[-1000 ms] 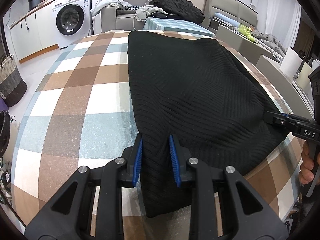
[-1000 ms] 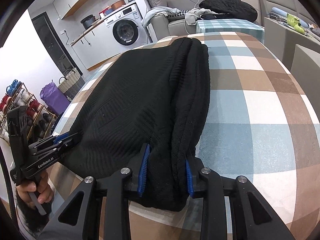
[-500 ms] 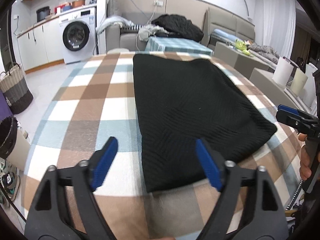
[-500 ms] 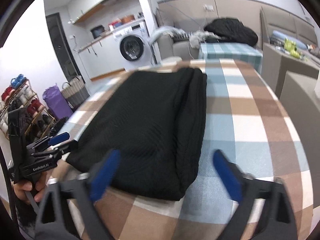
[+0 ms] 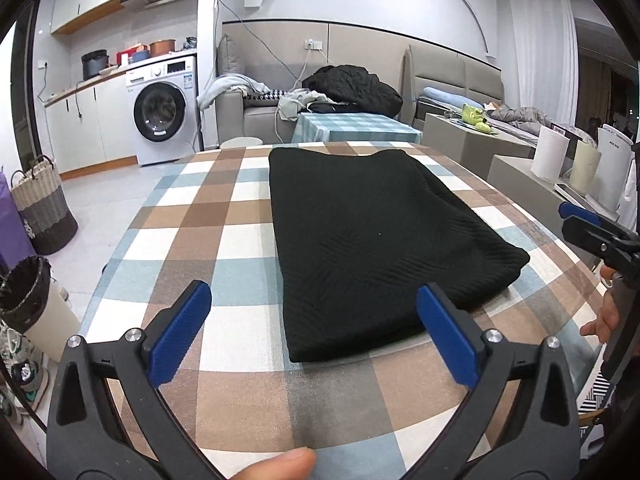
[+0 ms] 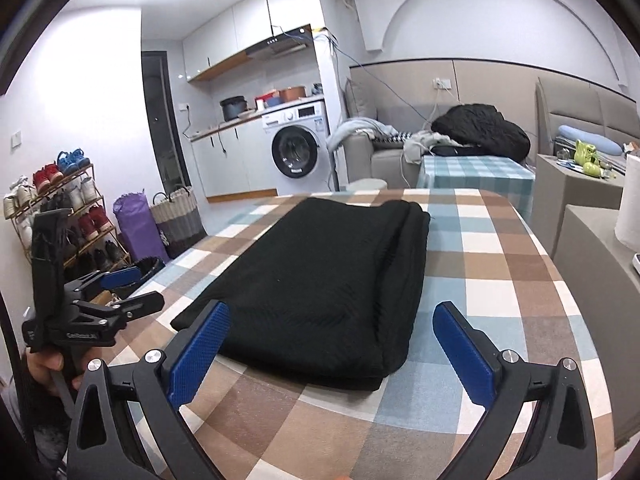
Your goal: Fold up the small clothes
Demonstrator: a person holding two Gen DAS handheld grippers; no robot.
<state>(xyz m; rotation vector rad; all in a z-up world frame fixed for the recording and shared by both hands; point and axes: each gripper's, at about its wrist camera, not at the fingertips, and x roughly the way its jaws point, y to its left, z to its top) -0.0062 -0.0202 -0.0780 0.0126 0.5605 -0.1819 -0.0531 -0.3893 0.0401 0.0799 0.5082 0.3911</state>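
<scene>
A black knitted garment (image 5: 372,240) lies folded into a long rectangle on the checked tablecloth (image 5: 224,240); it also shows in the right wrist view (image 6: 332,280). My left gripper (image 5: 316,332) is open and empty, held back above the near table edge, short of the garment's near end. My right gripper (image 6: 332,350) is open and empty, held back from the garment's near right corner. The right gripper also shows at the right edge of the left wrist view (image 5: 592,228). The left gripper also shows at the left of the right wrist view (image 6: 120,292), open.
A washing machine (image 5: 164,112) and a sofa with piled clothes (image 5: 352,88) stand beyond the table. A woven basket (image 5: 42,208) and a bin (image 5: 32,304) stand on the floor left. A shoe rack (image 6: 60,208) stands far left. Grey cabinets (image 5: 520,168) flank the right.
Both grippers let go of the garment's near edge, opened wide and pulled back and up. The garment stays flat on the table.
</scene>
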